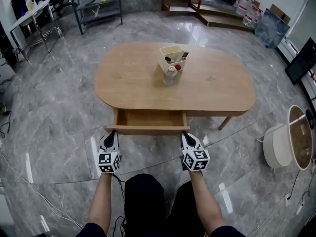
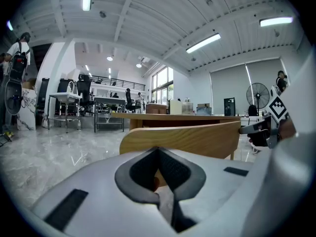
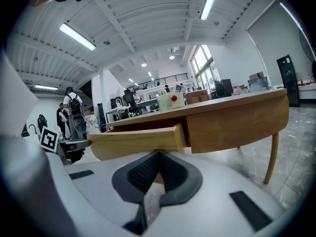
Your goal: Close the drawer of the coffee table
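Tools in both hands sit low before the open drawer (image 1: 148,120) of an oval wooden coffee table, seen from the head camera as the person faces its long side. Left tool (image 1: 112,134) points at the left end of the drawer's front panel and right tool (image 1: 183,136) at the right end, each with its marker cube toward the person and a bare forearm behind it.

From its own camera, the left tool (image 2: 158,150) has its jaws closed together to a point with nothing between them, and the pale wood drawer (image 2: 187,139) front fills the space just past the tips. Right tool (image 3: 158,153) is likewise closed and empty, its tips just under the drawer (image 3: 138,141) front, which juts out from the table's apron. Whether either tip actually touches the panel cannot be told.

The drawer stands pulled well out from under the surface (image 1: 217,85), its wooden interior showing no contents. On the surface, near the middle and toward the far edge, a cream open-topped bin (image 1: 173,57) stands with small items inside; a clear container (image 1: 170,76) stands just in front of it, touching or nearly so, with something red (image 1: 177,67) between them.

A polished grey marble floor (image 1: 59,112) surrounds the table. A round white side table (image 1: 289,138) lies well off to the person's right, and metal-framed desks (image 1: 96,4) line the far side of the room
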A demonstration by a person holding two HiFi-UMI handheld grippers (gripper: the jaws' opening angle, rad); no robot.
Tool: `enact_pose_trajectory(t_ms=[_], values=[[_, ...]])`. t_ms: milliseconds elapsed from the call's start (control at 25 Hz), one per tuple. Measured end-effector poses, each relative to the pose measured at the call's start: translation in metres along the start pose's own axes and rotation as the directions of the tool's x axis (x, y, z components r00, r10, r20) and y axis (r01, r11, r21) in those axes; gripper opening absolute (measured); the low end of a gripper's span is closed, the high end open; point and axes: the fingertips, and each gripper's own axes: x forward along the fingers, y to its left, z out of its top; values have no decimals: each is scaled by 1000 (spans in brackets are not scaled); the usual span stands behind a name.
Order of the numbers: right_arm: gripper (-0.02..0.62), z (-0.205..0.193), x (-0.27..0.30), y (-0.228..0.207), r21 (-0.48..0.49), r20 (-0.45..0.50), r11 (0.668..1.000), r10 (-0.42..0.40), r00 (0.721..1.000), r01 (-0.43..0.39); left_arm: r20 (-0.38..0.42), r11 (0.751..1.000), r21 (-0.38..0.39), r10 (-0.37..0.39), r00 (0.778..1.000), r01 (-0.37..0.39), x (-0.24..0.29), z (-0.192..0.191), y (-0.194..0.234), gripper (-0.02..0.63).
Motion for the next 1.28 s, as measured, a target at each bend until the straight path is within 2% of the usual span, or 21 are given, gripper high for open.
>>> enact_pose_trajectory(t_ms=[1280], values=[[26,23,54,-23,8,2,1000,-21,1000,21,-10,999,8,-31,999,31,58,13,14,25]])
